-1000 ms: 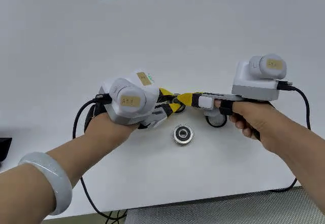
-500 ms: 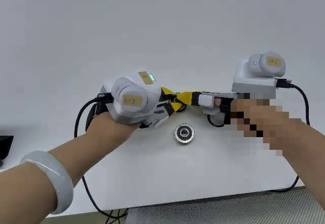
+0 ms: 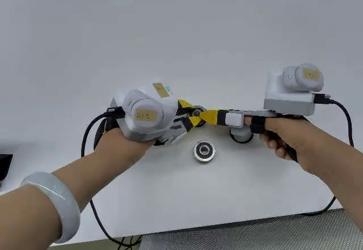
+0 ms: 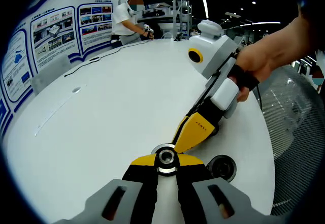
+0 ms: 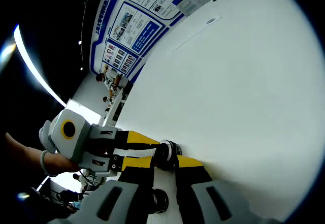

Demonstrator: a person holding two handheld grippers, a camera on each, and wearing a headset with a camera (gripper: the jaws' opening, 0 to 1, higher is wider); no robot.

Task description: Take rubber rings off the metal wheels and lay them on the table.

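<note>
- While the left gripper's fingers are pinched narrow on a metal wheel, its axis appears to run from one gripper to the other, so the rubber ring should slide off towards the right.
- The right gripper faces it — a yellow tip touches the rim; whether it grips the ring, I cannot tell.
- A second wheel lies flat on the surface, with a loose black ring near it.
</note>
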